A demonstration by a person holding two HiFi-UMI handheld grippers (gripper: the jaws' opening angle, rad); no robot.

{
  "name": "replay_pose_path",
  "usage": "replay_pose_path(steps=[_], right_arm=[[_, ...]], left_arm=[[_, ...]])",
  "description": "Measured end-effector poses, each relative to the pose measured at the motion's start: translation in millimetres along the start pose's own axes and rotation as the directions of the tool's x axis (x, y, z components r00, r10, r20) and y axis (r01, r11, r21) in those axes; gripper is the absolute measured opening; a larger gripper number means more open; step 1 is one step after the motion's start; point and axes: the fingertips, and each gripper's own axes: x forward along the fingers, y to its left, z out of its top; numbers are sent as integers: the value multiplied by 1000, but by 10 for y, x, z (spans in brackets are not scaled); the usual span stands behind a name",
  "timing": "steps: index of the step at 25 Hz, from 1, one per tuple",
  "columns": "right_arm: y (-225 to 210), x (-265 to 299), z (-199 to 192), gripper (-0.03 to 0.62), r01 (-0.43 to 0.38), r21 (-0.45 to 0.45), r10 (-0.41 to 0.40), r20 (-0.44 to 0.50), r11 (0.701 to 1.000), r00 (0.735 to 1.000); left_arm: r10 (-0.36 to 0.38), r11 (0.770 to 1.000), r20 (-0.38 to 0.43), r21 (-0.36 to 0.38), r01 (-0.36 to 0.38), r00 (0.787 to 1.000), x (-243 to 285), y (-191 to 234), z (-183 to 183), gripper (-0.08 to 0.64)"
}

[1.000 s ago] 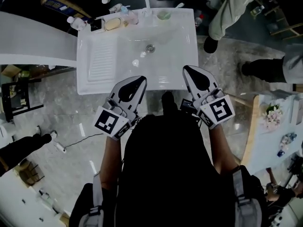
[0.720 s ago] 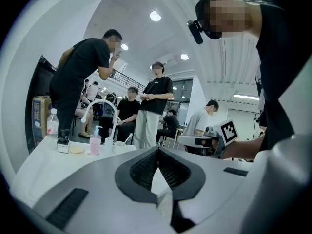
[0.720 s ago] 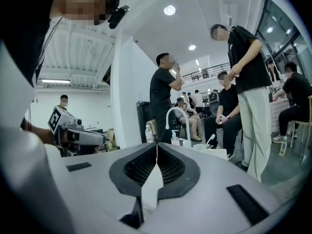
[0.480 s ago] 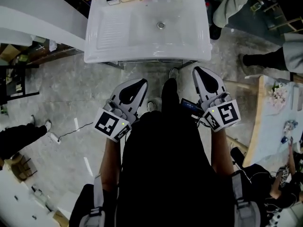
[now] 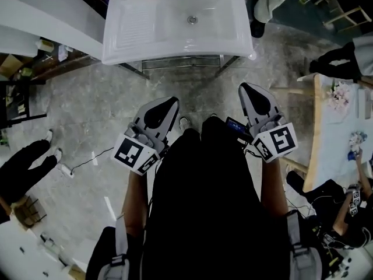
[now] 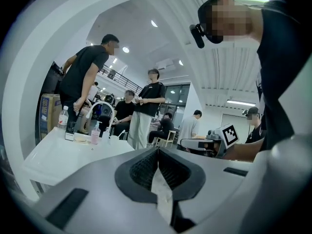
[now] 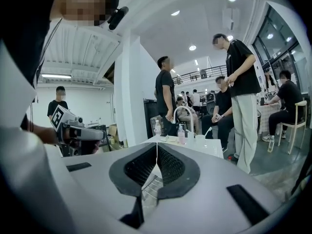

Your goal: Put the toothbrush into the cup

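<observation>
The white cup (image 7: 200, 137) stands far off at the back of the sink (image 5: 175, 22), with the toothbrush (image 7: 207, 130) leaning up out of it. The left gripper view also shows the cup (image 6: 112, 138), small and distant. In the head view my left gripper (image 5: 166, 104) and right gripper (image 5: 247, 89) hang over the stone floor, well short of the sink's front edge. Each gripper view shows its own jaws pressed together, left gripper (image 6: 157, 150) and right gripper (image 7: 157, 146), with nothing between them.
A curved faucet (image 7: 183, 112), a pink pump bottle (image 7: 181, 134) and a water bottle (image 6: 62, 121) stand by the cup. Several people stand or sit round the sink. A wooden-edged table (image 5: 335, 127) lies to the right, and a cable (image 5: 93, 159) trails across the floor at left.
The sink has slid toward the top of the head view. Both grippers have drawn back from its front edge to over the floor, still shut and empty.
</observation>
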Motion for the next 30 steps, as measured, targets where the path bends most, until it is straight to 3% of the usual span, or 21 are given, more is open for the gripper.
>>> replay_pose_path(steps=[15,30], right_arm=[[-251,-632,-53,15,-53,6,53,13,999,999],[-259,-597,-86,17,-86,18,86,16,996,996]], left_arm=[[-26,999,15,28,25,1000,403,-685,73,9],[-38,999,-2,29,38,999,509,-749,55,11]])
